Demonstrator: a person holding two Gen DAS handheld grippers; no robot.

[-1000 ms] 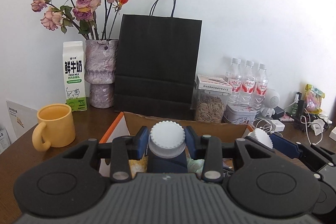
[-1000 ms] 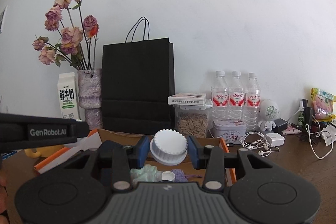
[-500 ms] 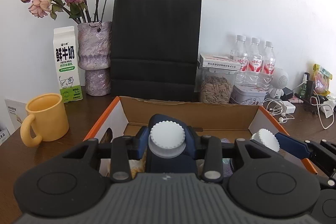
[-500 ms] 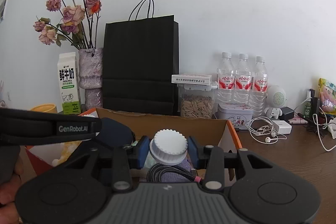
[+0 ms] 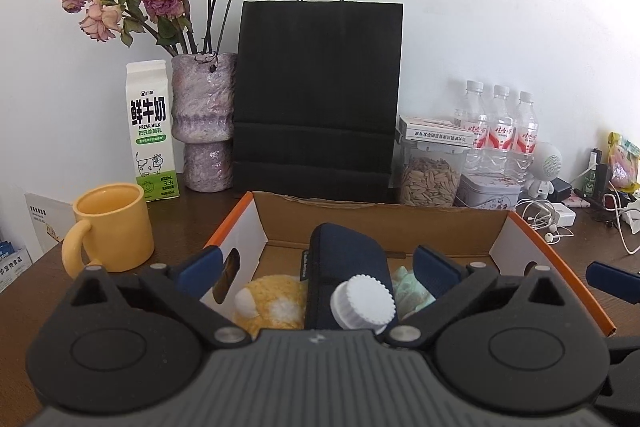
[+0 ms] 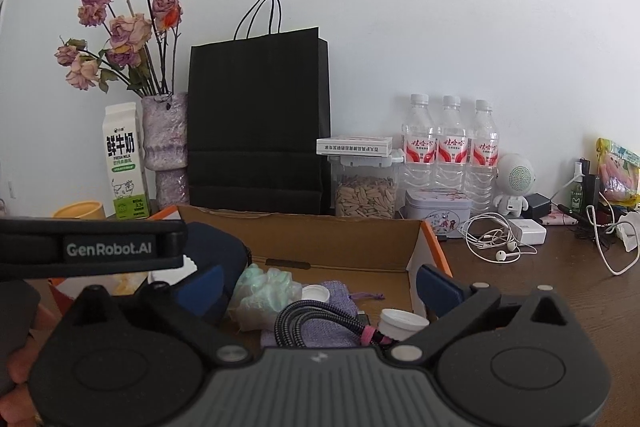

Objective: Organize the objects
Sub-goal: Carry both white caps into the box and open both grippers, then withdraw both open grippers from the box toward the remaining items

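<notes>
both grippers, left gripper (image 5: 316,267) and right gripper (image 6: 320,287), jaws just opened wide, white-capped bottles (image 5: 362,301) dropped in cardboard box (image 5: 400,223); release step done; next: back out, fetch another item.

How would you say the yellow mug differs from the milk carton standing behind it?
The yellow mug is round, squat, plain and open-topped with a handle; the milk carton is tall, square-sided, white, printed and closed at its gabled top. The mug sits nearer the camera. Both stand upright on the table, left of the cardboard box.

The milk carton (image 5: 151,129) reads "FRESH MILK" — with 鲜牛奶 above; the left gripper's arm (image 6: 92,247) bears "GenRobot.AI".
</notes>
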